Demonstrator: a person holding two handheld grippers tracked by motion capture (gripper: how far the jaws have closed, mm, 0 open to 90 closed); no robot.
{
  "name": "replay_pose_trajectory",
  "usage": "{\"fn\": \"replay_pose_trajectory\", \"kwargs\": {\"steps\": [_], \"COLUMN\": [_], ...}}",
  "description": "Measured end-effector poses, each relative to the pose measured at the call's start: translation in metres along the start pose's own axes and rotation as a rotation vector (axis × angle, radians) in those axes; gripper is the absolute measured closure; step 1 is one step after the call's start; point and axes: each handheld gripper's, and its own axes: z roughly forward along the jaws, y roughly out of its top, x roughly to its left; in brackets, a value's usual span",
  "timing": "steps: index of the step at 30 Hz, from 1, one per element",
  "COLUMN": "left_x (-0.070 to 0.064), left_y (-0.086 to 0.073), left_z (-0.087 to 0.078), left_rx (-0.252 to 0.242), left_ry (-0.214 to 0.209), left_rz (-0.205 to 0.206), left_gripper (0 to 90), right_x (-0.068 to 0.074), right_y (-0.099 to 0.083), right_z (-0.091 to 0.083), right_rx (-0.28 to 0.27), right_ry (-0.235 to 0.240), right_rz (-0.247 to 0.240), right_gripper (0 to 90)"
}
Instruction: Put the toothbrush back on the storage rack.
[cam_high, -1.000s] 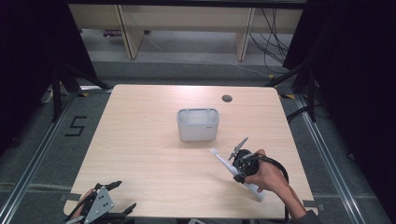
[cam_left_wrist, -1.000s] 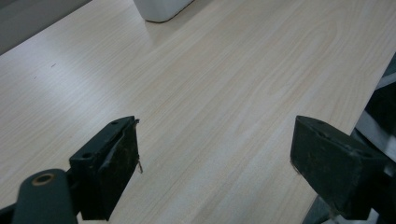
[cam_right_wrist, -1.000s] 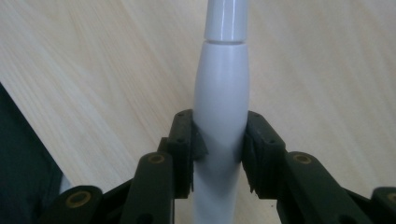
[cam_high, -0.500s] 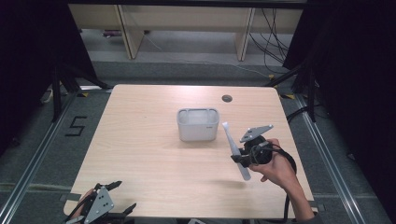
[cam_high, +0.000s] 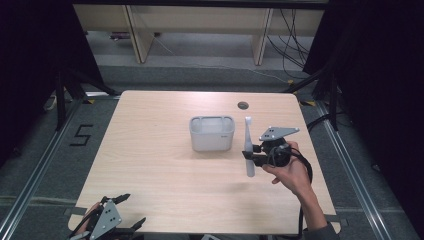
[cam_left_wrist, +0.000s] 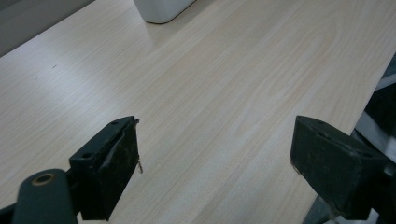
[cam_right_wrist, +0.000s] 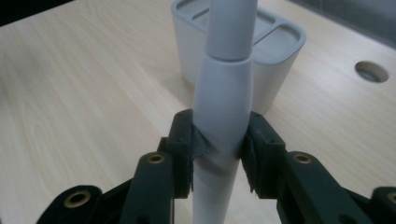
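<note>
Lifted upright, toothbrush (cam_high: 248, 147) in right tool (cam_high: 254, 154) beside, perhaps touching, holder (cam_high: 212, 133).

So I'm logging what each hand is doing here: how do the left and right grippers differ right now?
The right gripper is shut on a grey stick-like tool, while the left gripper is open with nothing between its jaws. The right gripper is held up beside the grey container, at the table's right; the left gripper sits at the table's near left corner. Both have black jaws and a grey plate on top.
</note>
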Motion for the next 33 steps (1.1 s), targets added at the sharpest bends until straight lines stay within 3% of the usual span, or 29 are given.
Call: {"fn": "replay_pose_trajectory", "kwargs": {"steps": [4,6,8,9,10,12,15,18,19,20,23,24,25,29,33], "left_x": [-0.001,0.000,0.000,0.000,-0.001,-0.001,-0.001,0.000,0.000,-0.001,-0.001,-0.001,-0.001,-0.002,-0.002], "left_y": [0.000,0.000,0.000,0.000,0.000,0.000,0.000,-0.001,-0.001,-0.001,-0.001,-0.001,-0.001,-0.001,-0.001], "left_z": [0.001,0.000,0.000,0.000,0.001,0.001,0.001,0.001,0.001,0.002,0.001,0.001,0.001,0.002,0.001], "left_rx": [-0.013,-0.006,-0.005,-0.006,-0.021,-0.021,-0.022,-0.015,-0.015,-0.030,-0.024,-0.024,-0.024,-0.034,-0.033], "left_ry": [-0.001,-0.004,0.000,0.000,-0.002,-0.002,-0.005,0.001,0.001,-0.002,-0.001,-0.001,-0.001,-0.002,-0.002], "left_rz": [-0.016,-0.015,-0.003,-0.006,-0.023,-0.022,-0.023,-0.004,-0.004,-0.020,-0.017,-0.017,-0.016,-0.022,-0.023], "left_gripper": [14.9,14.9,14.9,14.9,14.9,14.9,14.9,14.9,14.9,14.9,14.9,14.9,14.9,14.9,14.9], "right_x": [-0.006,-0.008,-0.007,-0.008,-0.006,-0.007,-0.008,-0.007,-0.008,-0.007,-0.008,-0.006,-0.008,-0.006,-0.006], "right_y": [0.005,0.007,0.011,0.013,0.014,0.016,0.022,0.027,0.028,0.030,0.035,0.036,0.038,0.045,0.050], "right_z": [0.002,0.003,0.005,0.006,0.007,0.007,0.011,0.015,0.015,0.016,0.018,0.019,0.019,0.021,0.022], "right_rx": [-0.054,-0.076,-0.101,-0.111,-0.114,-0.128,-0.161,-0.166,-0.172,-0.174,-0.193,-0.189,-0.197,-0.198,-0.212], "right_ry": [-0.006,-0.015,-0.007,-0.012,0.000,-0.017,0.000,0.005,-0.002,0.008,0.007,0.017,0.009,0.019,0.014], "right_rz": [0.024,0.000,0.032,0.005,0.031,0.011,0.006,0.013,-0.008,0.010,0.002,0.023,-0.002,0.020,-0.006], "right_gripper": [66.9,66.9,66.9,66.9,66.9,66.9,66.9,66.9,66.9,66.9,67.0,66.9,66.9,66.9,66.9]}}
